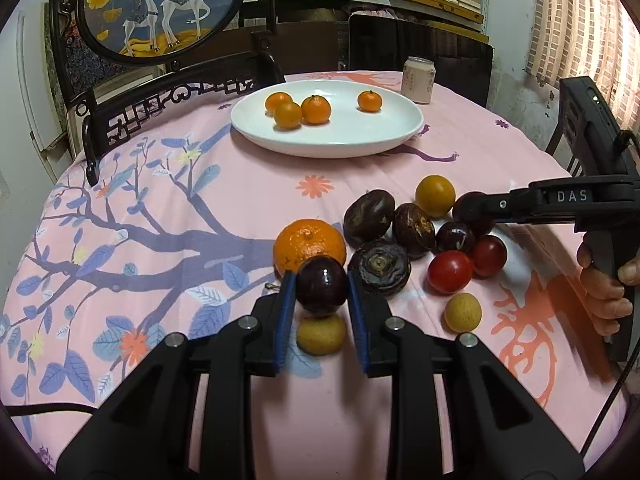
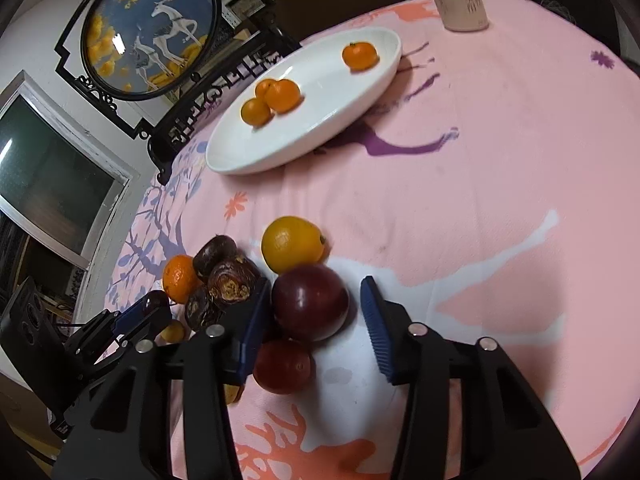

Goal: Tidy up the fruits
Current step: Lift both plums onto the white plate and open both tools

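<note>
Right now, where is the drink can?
In the left wrist view the drink can stands upright at the far edge of the table, just behind the right side of the white plate, apart from the fruit pile.

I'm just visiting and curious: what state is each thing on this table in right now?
Left gripper: shut on a dark plum.
Right gripper: open around a second plum, one pad touching.
White plate: holds four small oranges.
Drink can: upright.
Big orange: loose on the cloth.
</note>
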`<move>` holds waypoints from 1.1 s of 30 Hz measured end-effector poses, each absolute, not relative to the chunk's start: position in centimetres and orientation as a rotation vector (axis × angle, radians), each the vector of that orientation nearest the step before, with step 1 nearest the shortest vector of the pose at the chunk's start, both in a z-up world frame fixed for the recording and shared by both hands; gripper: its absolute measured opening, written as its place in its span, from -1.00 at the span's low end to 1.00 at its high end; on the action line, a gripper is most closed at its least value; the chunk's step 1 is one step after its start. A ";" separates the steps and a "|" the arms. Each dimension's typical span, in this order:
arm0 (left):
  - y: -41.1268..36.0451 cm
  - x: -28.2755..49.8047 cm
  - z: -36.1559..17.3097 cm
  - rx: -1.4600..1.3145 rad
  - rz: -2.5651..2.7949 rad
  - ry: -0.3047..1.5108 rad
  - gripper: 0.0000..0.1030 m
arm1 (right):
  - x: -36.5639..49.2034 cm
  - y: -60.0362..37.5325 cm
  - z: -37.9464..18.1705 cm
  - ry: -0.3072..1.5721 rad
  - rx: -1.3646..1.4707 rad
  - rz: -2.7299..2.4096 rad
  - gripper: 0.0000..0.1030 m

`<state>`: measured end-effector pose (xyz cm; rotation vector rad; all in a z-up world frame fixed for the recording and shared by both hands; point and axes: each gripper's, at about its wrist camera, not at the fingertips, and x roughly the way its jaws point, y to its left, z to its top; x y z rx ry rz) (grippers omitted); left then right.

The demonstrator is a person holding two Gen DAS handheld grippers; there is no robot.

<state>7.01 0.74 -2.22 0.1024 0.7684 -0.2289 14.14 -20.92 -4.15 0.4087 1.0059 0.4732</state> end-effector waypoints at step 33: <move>-0.8 24.5 0.0 0.012 -0.130 0.757 0.01 | 26.3 -19.1 0.8 0.766 0.332 0.355 0.10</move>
